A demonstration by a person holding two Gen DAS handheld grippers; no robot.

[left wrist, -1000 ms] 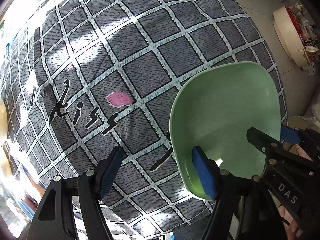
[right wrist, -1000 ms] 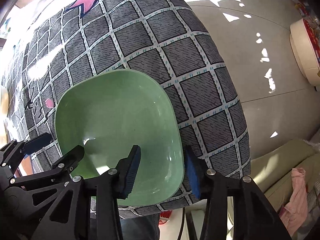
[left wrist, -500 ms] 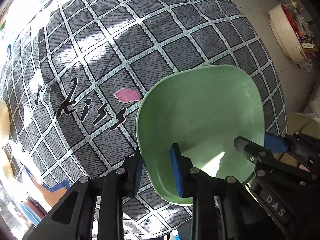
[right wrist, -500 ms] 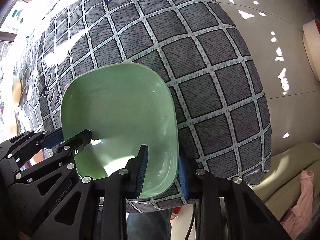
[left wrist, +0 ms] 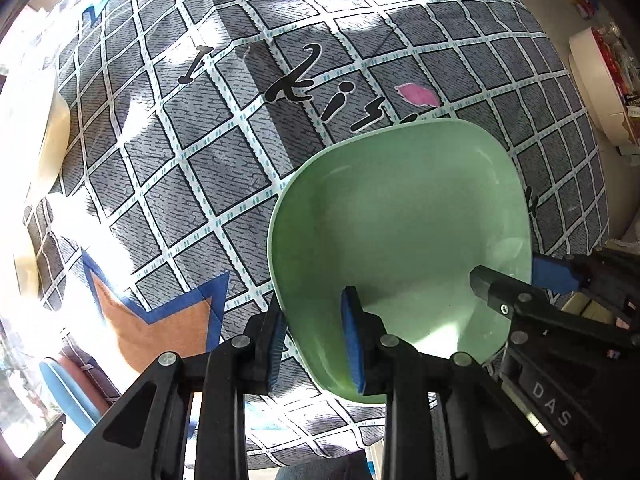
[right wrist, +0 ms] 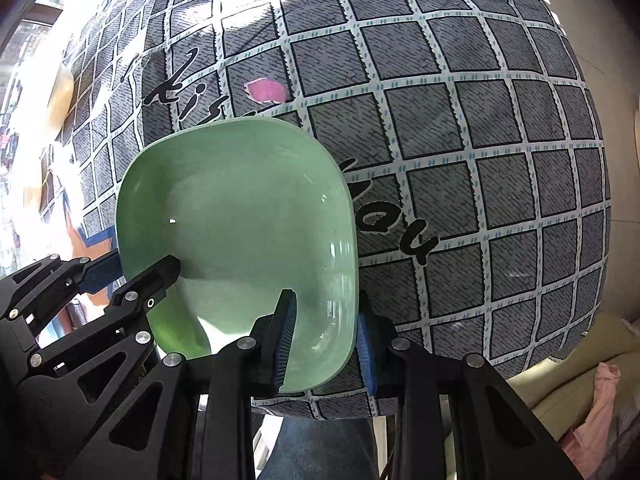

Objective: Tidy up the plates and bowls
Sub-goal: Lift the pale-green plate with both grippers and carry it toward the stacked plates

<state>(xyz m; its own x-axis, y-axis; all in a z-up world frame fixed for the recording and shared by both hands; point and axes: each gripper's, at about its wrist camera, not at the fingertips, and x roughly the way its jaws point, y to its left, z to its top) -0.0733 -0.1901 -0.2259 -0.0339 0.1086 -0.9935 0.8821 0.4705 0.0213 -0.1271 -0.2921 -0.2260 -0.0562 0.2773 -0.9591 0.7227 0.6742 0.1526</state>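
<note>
Black hand-held gripper (left wrist: 316, 336) w/ blue pads (left wrist: 352, 340)

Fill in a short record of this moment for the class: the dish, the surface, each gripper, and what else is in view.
dish: green bowl, squarish with rounded corners, empty
surface: grey checked cloth with black lettering
left gripper: shut on the bowl's rim, one pad inside, one outside
right gripper: shut on the opposite rim in the same way
other dishes: a pale dish at the far edge of the cloth
</note>
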